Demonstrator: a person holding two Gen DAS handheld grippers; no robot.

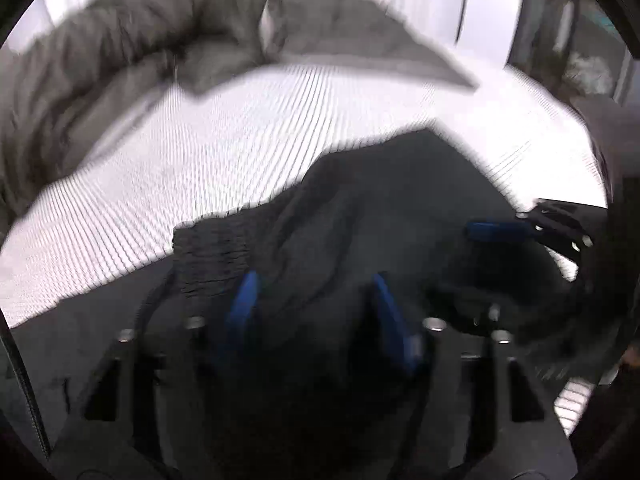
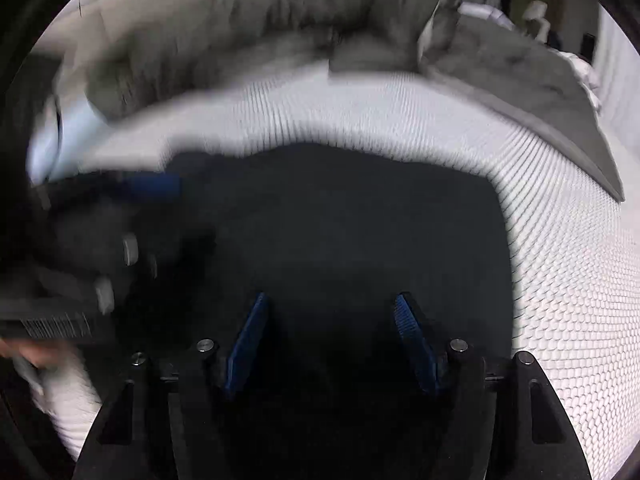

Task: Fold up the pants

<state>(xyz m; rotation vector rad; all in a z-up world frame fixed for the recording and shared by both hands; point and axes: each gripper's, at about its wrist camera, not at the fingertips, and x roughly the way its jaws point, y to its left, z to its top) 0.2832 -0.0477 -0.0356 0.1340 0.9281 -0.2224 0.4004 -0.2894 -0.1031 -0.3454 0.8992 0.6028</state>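
Dark pants (image 1: pixel 380 200) lie on a white textured mattress (image 1: pixel 240 140), their gathered elastic waistband (image 1: pixel 208 256) at the left. My left gripper (image 1: pixel 314 280) is low over the rumpled cloth beside the waistband. Its blue pads stand apart with a ridge of fabric between them, and I see no pad pressing on it. A blue pad of the right gripper (image 1: pixel 500 232) shows at the right edge of the pants. In the right wrist view the pants (image 2: pixel 340 208) lie flat under my right gripper (image 2: pixel 332 298), which is open with nothing pinched. A blue pad of the left gripper (image 2: pixel 152 186) shows at the left. Both views are blurred.
A rumpled grey blanket (image 1: pixel 120 60) is heaped along the far side of the mattress (image 2: pixel 560 280) and shows again as the blanket (image 2: pixel 240 20) in the right wrist view. White curtains or walls (image 1: pixel 492 0) rise behind. Part of a hand (image 2: pixel 24 350) shows at the lower left.
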